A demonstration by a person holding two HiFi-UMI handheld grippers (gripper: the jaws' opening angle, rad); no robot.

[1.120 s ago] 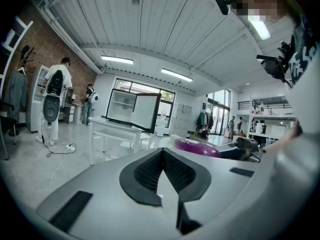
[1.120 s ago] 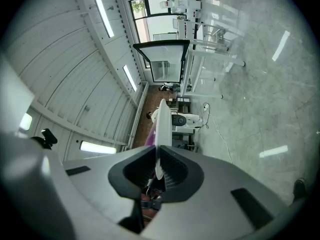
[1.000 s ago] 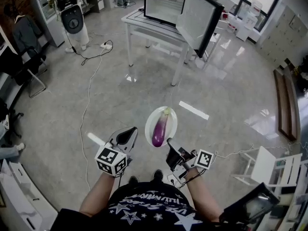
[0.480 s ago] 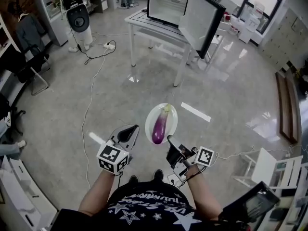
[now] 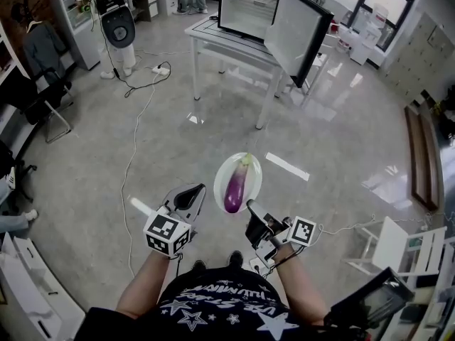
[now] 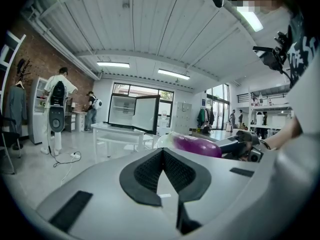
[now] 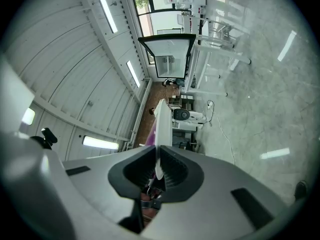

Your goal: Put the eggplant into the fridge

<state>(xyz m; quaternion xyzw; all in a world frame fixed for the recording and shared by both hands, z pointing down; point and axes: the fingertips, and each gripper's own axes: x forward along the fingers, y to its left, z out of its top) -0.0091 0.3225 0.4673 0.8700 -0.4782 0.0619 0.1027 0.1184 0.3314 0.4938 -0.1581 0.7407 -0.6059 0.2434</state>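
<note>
A purple eggplant (image 5: 236,189) lies lengthwise on a white plate (image 5: 252,170) held in the air in front of me. My right gripper (image 5: 250,209) is shut on the plate's near rim; in the right gripper view the plate (image 7: 161,118) shows edge-on between the jaws of the right gripper (image 7: 157,156). My left gripper (image 5: 189,195) hangs just left of the plate, shut and empty. In the left gripper view, the eggplant (image 6: 196,146) shows to the right beyond the left gripper (image 6: 162,153). The fridge (image 5: 245,4) stands far ahead on a white table (image 5: 226,40), its door (image 5: 295,30) swung open.
Cables and a power strip (image 5: 158,69) lie on the grey floor left of the table. A black-and-white machine (image 5: 117,30) stands at the back left, shelves and chairs along the left wall. A white chair (image 5: 394,244) stands at my right. People stand in the distance (image 6: 59,91).
The head camera has moved a little, so the fridge and table sit slightly differently in view. Both grippers and the plate with the eggplant keep the same pose.
</note>
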